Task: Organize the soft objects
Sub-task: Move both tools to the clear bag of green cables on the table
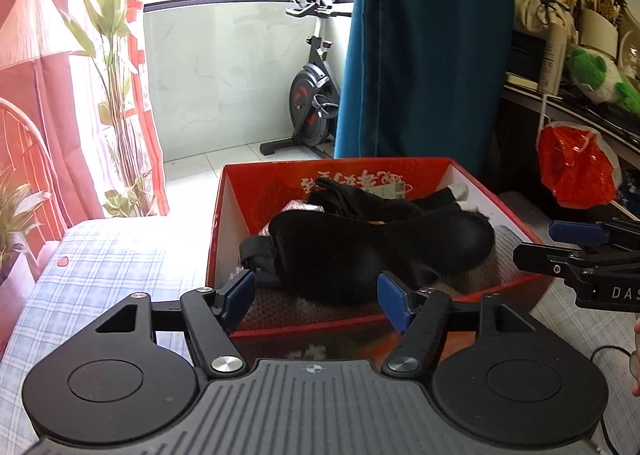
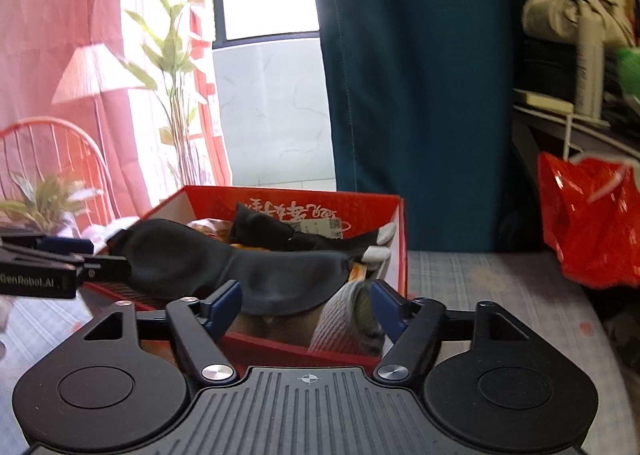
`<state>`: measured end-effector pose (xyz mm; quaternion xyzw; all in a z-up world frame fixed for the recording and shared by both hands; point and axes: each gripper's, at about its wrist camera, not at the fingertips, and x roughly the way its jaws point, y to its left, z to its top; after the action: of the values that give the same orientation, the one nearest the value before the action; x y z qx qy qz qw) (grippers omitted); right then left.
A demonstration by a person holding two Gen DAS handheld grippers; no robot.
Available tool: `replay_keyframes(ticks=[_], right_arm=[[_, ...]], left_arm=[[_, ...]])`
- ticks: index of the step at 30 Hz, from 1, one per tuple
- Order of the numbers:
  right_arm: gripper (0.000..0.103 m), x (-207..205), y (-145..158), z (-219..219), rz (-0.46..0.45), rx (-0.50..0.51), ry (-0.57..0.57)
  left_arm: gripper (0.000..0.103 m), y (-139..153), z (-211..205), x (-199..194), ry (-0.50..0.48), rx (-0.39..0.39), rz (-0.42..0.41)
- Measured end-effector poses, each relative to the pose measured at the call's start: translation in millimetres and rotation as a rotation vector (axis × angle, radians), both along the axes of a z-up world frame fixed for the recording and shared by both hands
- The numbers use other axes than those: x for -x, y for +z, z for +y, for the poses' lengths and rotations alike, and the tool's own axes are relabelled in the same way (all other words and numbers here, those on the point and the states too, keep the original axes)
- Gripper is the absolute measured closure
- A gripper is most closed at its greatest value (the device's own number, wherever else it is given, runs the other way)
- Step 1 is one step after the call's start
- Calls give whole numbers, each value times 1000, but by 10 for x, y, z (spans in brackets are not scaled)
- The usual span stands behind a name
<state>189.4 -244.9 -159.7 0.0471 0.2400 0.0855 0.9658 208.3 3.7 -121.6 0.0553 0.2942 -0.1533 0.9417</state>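
A red cardboard box sits on the checked bedspread and holds soft items. A black padded eye mask lies on top, over black socks with white toes. A grey striped sock lies at the box's near edge. My left gripper is open and empty, jaws wide just before the box's near rim. My right gripper is open and empty at the box's near right rim, beside the grey sock. Each gripper also shows at the edge of the other's view.
A red plastic bag hangs at the right by a cluttered dark shelf. A teal curtain hangs behind the box. An exercise bike, a plant, a lamp and a red wire chair stand farther off.
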Motion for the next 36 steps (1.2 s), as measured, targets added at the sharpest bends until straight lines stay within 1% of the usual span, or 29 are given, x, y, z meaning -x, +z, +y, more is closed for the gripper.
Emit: replay_keyframes(ticks=[3, 6, 12, 14, 15, 17, 18, 21, 28, 32, 36], right_arm=[[32, 206, -32, 48, 1, -16, 6], [32, 427, -122, 111, 12, -21, 24], [32, 708, -457, 278, 112, -30, 72], [32, 783, -600, 364, 155, -14, 93], [33, 812, -667, 401, 176, -7, 104], [33, 853, -769, 471, 208, 1, 122], [33, 865, -806, 508, 221, 4, 132], [33, 867, -884, 614, 256, 24, 169], [33, 834, -1034, 824, 323, 90, 253], [32, 833, -1045, 836, 315, 87, 264], [31, 818, -1076, 801, 312, 77, 259]], left_arm=[[33, -27, 60, 209, -37, -12, 10], [33, -124, 148, 422, -63, -12, 34], [34, -504, 300, 752, -90, -13, 137], [39, -643, 344, 818, -94, -4, 171], [46, -712, 372, 846, -86, 10, 190], [54, -849, 420, 878, -79, 40, 237], [56, -915, 440, 885, -78, 53, 257], [56, -1038, 485, 896, -66, 69, 293], [56, -1162, 493, 888, -74, 95, 320], [57, -1190, 435, 892, -82, 81, 315], [57, -1194, 338, 851, -81, 93, 315]])
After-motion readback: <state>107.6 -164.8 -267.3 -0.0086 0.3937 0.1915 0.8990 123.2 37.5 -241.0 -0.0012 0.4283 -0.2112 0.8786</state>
